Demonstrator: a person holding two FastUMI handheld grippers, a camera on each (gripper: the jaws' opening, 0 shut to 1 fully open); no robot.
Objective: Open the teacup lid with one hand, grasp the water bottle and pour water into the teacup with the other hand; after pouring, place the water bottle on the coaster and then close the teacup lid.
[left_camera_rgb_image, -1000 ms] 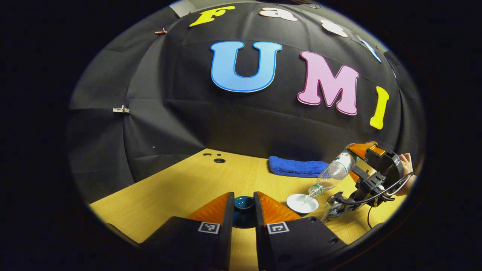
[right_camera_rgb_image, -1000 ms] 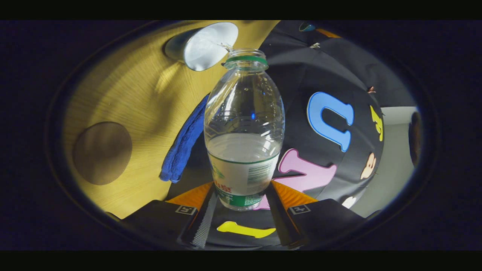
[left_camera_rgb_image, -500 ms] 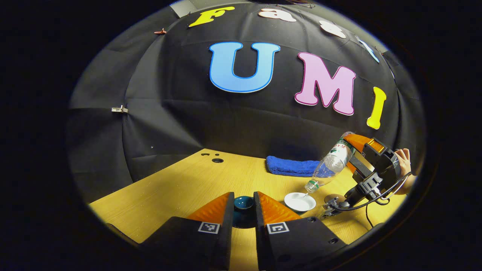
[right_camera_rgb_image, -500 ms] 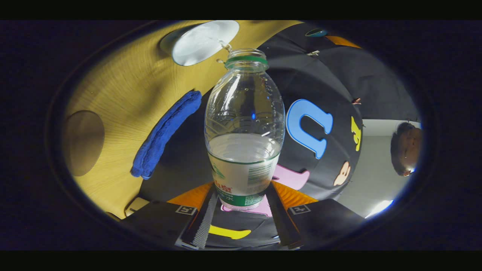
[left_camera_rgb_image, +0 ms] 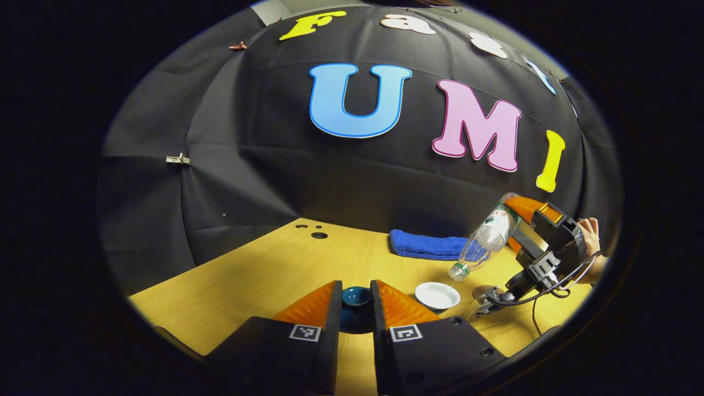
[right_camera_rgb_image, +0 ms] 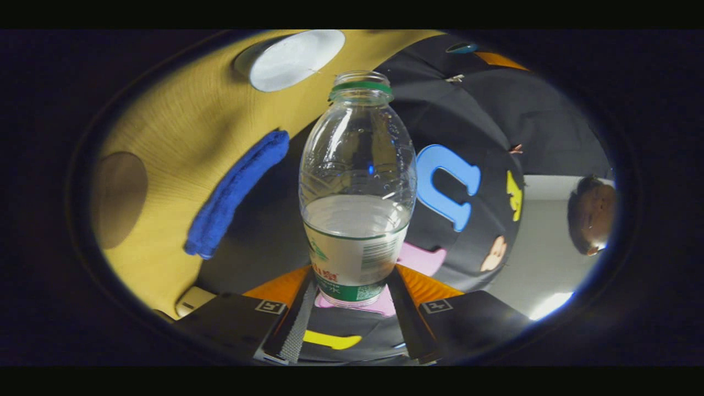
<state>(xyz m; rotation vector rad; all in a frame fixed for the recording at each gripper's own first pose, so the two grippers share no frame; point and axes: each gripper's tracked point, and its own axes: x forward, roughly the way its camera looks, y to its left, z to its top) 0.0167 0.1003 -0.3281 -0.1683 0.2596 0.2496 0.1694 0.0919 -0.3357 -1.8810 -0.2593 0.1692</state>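
Bottle (right_camera_rgb_image: 357,187): uncapped, part full, tilted mouth-down above the teacup (left_camera_rgb_image: 437,296), not touching it; no stream seen.
R gripper (right_camera_rgb_image: 352,300): fingers pinch bottle's base; a hand (left_camera_rgb_image: 588,236) holds it at table's right.
L gripper (left_camera_rgb_image: 356,308): fingers close on dark teal lid (left_camera_rgb_image: 356,300), held off to cup's left.
Teacup: white, open, on wood table (left_camera_rgb_image: 264,275).
Around: blue towel (left_camera_rgb_image: 426,245) behind cup by wall; round brown coaster (right_camera_rgb_image: 118,199) beyond towel in right gripper view; cable (left_camera_rgb_image: 536,316) near cup.
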